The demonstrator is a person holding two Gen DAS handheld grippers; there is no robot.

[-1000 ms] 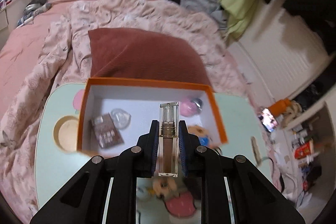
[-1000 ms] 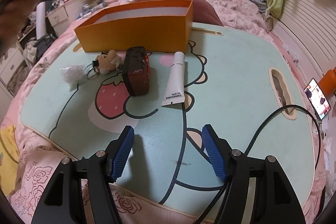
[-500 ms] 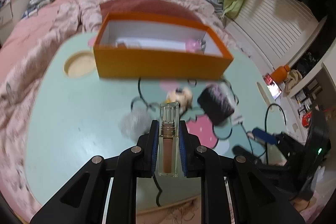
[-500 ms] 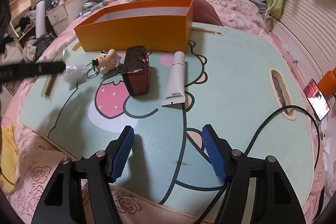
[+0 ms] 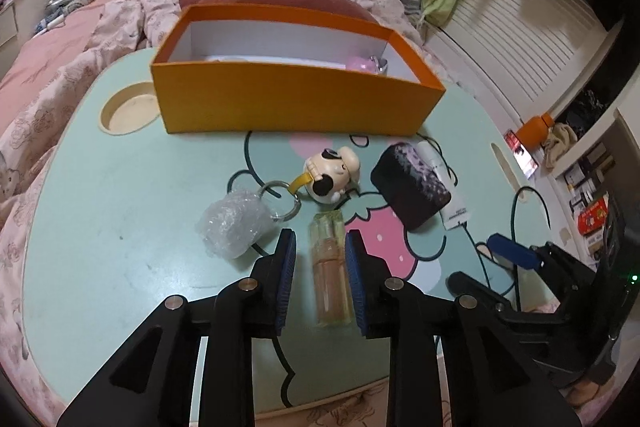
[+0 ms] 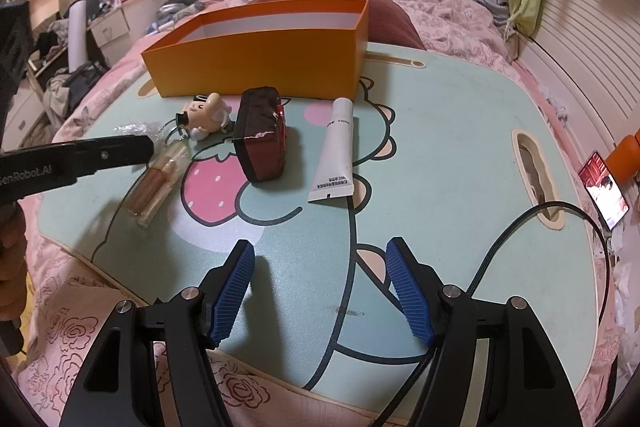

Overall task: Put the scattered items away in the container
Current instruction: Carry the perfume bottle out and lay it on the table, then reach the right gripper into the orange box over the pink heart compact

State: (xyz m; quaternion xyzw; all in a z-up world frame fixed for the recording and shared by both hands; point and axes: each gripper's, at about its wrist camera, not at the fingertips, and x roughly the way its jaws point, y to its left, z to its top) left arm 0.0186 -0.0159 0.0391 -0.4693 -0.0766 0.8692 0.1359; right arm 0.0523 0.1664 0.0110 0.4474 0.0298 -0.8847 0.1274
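We have the left gripper [image 5: 320, 259] low over the surface [image 5: 120, 227], its jaws opening with the lip gloss tube [image 5: 330, 267] lying flat between them, the pads just clear of its sides rather than pinching it. In the left wrist view the orange box [image 5: 296, 107] sits at twelve o'clock from that tube, and only a pink item [image 5: 360, 63] and something pale show over its near wall, so we judge a small part of the tidying done. Most is left: the bubble-wrapped bundle [image 5: 234, 223] at ten o'clock of the tube, the dog keychain [image 5: 332, 175] at twelve, the dark red pouch [image 5: 412, 187] at one to two, and the white cream tube [image 6: 334, 151] beyond it all lie outside the box. The right gripper [image 6: 320, 291] hangs over the near edge of the surface with its jaws spread and nothing between them, the white tube at twelve o'clock of it.
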